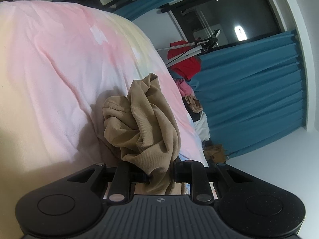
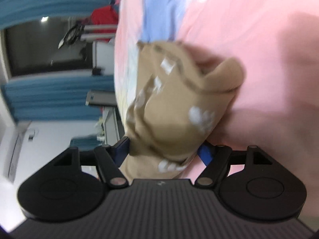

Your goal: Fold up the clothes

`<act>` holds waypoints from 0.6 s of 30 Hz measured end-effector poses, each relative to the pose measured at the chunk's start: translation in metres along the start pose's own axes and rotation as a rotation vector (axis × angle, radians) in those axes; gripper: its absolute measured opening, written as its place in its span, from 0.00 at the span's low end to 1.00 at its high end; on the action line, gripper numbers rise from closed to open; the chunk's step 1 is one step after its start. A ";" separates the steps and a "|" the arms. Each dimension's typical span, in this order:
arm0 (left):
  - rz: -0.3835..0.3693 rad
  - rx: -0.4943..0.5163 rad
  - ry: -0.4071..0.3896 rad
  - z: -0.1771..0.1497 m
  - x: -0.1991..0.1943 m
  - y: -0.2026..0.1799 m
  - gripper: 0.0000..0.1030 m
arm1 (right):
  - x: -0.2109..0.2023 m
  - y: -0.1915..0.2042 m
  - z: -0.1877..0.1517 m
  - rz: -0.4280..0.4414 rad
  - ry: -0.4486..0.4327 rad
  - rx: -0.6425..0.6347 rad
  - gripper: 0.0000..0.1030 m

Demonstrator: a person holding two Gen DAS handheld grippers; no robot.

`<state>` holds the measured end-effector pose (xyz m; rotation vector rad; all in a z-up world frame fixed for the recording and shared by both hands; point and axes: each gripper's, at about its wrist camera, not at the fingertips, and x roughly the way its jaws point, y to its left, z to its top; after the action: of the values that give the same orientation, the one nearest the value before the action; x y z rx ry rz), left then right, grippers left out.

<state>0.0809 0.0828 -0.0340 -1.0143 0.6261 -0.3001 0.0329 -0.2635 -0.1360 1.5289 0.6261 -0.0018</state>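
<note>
A tan garment [image 1: 145, 123] hangs bunched and twisted in front of a pink, pastel-patterned bedspread [image 1: 59, 59]. My left gripper [image 1: 158, 176] is shut on the tan garment, with cloth squeezed between the jaws. In the right wrist view the same tan garment [image 2: 175, 103], with white paw prints, is bunched against the bedspread [image 2: 249, 39]. My right gripper [image 2: 163, 151] is shut on it, its blue-padded fingers [image 2: 205, 152] pressed into the cloth. That view is blurred by motion. Both views are tilted sideways.
Blue curtains [image 1: 259, 91] frame a dark window [image 1: 229, 20]. A red garment [image 1: 185, 59] hangs on a white rack beside the bed. A heap of clothes [image 1: 189, 97] and a cardboard box [image 1: 215, 151] lie past the bed's edge. White wall and furniture [image 2: 105, 127] lie beyond.
</note>
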 end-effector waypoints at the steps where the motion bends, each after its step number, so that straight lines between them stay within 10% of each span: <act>1: -0.001 0.003 -0.003 -0.001 -0.001 0.000 0.22 | -0.004 -0.003 0.004 -0.015 -0.031 0.007 0.71; 8: 0.001 0.026 -0.003 -0.005 -0.004 -0.003 0.22 | -0.016 0.005 0.013 -0.062 -0.098 -0.040 0.26; 18: -0.123 0.071 0.061 -0.001 -0.018 -0.077 0.22 | -0.086 0.072 0.029 0.106 -0.195 -0.121 0.21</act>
<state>0.0693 0.0519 0.0383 -0.9801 0.6047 -0.4600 -0.0010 -0.3176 -0.0390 1.4229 0.3831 -0.0312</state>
